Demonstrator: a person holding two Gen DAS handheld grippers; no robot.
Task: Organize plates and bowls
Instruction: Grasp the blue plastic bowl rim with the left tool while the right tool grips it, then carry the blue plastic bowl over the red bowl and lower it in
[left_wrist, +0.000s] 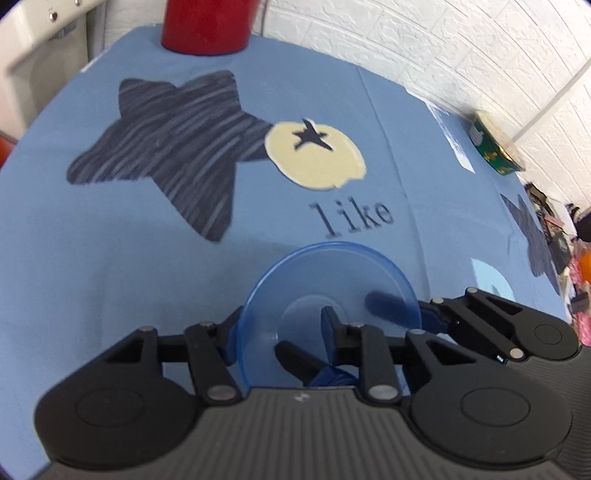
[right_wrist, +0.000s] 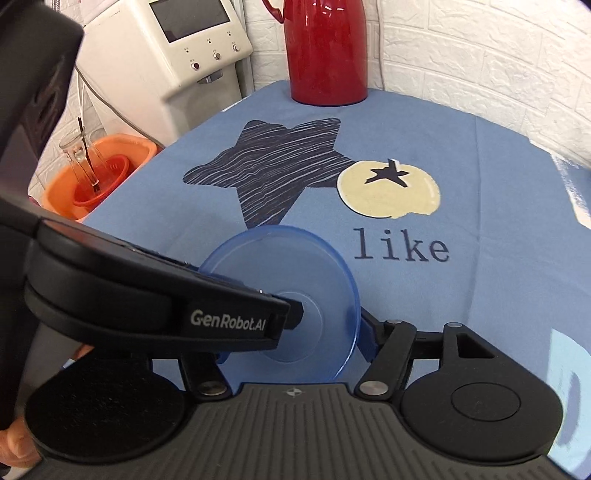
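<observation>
Blue translucent bowl (right_wrist: 291, 295), one (tilted), between two hand-held grippers, left (left_wrist: 280, 332), right (right_wrist: 295, 345)

Cloth (right_wrist: 461, 295) lies open ahead; only the red jug (right_wrist: 325, 51) blocks its far edge.

Both grippers meet close together: the left gripper (left_wrist: 280, 332) is narrowly closed, and the right gripper (right_wrist: 295, 343) stands wider, crossing beneath it.

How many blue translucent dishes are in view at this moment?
1. A single blue translucent dish sits on the blue tablecloth just below the printed "like", between the left gripper and right gripper. Another nested inside cannot be ruled out.
</observation>
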